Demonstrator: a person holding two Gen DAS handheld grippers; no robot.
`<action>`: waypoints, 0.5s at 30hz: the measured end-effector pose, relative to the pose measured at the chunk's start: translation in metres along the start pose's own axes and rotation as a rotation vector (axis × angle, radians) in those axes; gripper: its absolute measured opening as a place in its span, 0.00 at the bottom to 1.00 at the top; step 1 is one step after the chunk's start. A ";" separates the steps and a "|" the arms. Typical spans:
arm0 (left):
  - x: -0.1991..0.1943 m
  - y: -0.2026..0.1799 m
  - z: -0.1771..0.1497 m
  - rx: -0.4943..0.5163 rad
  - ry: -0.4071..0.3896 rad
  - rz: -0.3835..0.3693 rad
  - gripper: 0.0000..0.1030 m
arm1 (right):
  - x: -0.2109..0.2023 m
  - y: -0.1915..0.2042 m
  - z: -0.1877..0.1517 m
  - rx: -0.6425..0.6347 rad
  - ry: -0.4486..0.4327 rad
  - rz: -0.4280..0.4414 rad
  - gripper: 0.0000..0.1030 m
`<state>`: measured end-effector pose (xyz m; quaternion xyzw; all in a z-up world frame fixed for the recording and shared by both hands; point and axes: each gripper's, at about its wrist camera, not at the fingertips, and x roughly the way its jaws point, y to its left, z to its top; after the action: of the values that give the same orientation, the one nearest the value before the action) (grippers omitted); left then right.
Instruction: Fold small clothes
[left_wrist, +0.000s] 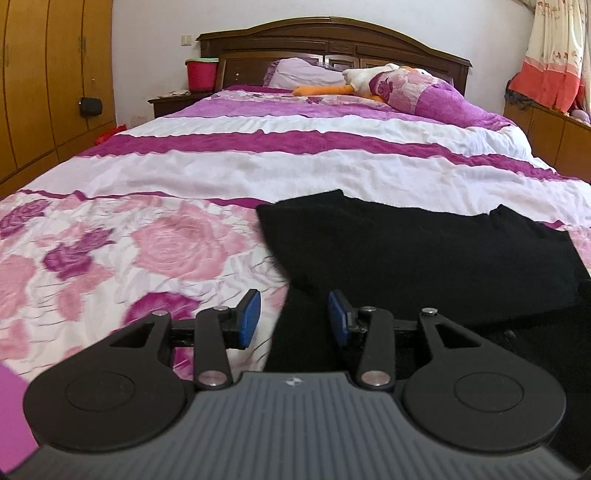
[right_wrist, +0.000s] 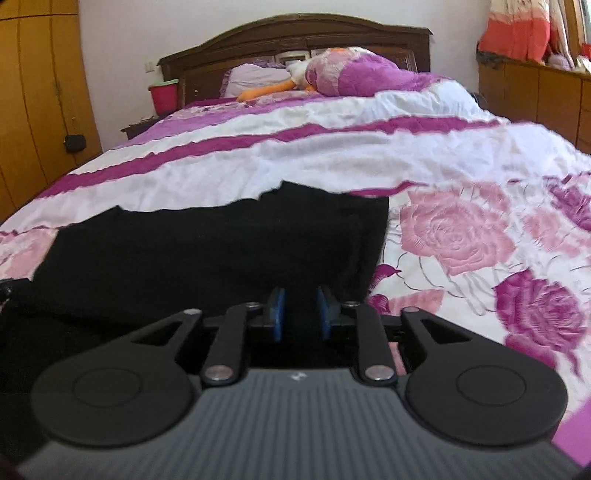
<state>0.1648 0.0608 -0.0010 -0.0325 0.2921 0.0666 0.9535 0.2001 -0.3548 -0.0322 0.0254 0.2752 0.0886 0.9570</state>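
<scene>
A black garment (left_wrist: 424, 251) lies flat on the flowered bedspread, near the bed's foot. In the left wrist view it fills the lower right, with a narrow part running down under the gripper. My left gripper (left_wrist: 293, 317) hangs over the garment's left edge, its blue pads well apart and pressing on nothing. In the right wrist view the same black garment (right_wrist: 207, 251) spreads across the left and middle. My right gripper (right_wrist: 301, 314) sits low over its right part; a narrow gap shows between the blue pads, which do not pinch the dark cloth behind them.
The bedspread (left_wrist: 147, 251) has pink roses, then white and purple stripes further up. A pillow and a stuffed duck toy (left_wrist: 369, 79) lie by the dark headboard (left_wrist: 332, 40). A red bucket (left_wrist: 201, 74) stands on the nightstand; wooden wardrobes (left_wrist: 44, 85) line the left wall.
</scene>
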 end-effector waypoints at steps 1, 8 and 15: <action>-0.009 0.004 -0.001 -0.007 0.006 0.002 0.45 | -0.009 0.002 0.000 -0.012 -0.009 0.004 0.36; -0.066 0.016 -0.023 -0.017 0.028 -0.015 0.45 | -0.078 0.017 -0.009 -0.059 -0.057 0.045 0.38; -0.121 0.019 -0.052 -0.011 0.039 -0.058 0.45 | -0.131 0.025 -0.034 -0.144 -0.053 0.053 0.38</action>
<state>0.0345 0.0617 0.0236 -0.0476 0.3091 0.0399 0.9490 0.0691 -0.3541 0.0102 -0.0340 0.2420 0.1329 0.9605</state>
